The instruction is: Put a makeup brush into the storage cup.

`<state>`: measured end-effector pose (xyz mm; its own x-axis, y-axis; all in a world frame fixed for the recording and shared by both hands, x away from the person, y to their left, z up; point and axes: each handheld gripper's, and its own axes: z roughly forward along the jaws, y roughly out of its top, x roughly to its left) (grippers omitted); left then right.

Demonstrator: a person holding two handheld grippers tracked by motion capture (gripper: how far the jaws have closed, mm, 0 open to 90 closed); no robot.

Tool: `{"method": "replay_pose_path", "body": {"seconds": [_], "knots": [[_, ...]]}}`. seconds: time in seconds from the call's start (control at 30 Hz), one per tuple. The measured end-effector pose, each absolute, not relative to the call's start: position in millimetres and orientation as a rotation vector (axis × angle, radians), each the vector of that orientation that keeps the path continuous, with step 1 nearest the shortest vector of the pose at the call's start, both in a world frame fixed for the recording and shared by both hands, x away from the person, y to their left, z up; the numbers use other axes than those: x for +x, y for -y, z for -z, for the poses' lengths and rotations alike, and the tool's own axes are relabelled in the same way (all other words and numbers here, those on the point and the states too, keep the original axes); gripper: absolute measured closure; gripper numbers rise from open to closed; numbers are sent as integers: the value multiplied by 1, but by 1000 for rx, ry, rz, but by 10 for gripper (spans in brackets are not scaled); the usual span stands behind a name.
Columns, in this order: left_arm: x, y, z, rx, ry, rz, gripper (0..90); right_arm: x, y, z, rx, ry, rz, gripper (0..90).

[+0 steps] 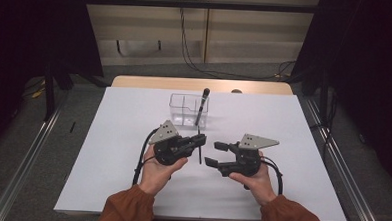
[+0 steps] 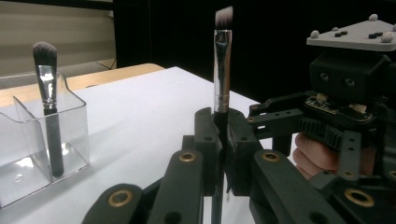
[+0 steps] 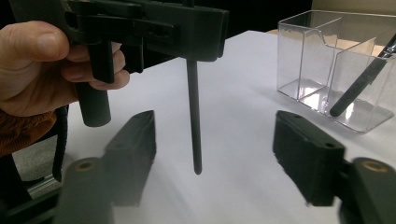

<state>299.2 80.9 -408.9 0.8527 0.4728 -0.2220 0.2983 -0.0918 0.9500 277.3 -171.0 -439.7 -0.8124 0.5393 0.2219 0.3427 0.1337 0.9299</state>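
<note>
Brush (image 2: 222,70) upright in left gripper (image 1: 198,140), jaws clamped on its black handle — near side of the clear organizer (image 1: 181,110), which holds a second brush (image 1: 201,107). Right gripper (image 1: 217,153) jaws apart, empty — well short of the organizer.

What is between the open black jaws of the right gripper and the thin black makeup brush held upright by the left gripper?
Nothing: in the right gripper view, bare white table separates the right gripper from the brush clamped in the left gripper.
</note>
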Motion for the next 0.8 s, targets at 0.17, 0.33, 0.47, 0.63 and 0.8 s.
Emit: {"method": "replay_pose_path", "body": {"seconds": [0.17, 0.33, 0.47, 0.63, 0.8], "knots": [[300, -84, 409, 1686, -613, -163, 854, 277, 173, 438, 892, -2218, -1757, 125], [301, -89, 409, 1676, -624, -171, 854, 277, 178, 438, 898, -2210, -1770, 58], [301, -93, 408, 1676, -629, -171, 854, 274, 183, 437, 913, -2190, -1717, 69], [301, -96, 407, 1674, -633, -178, 854, 271, 195, 434, 957, -2132, -1679, 69], [303, -101, 405, 1669, -641, -184, 854, 268, 208, 434, 985, -2091, -1671, 66]]}}
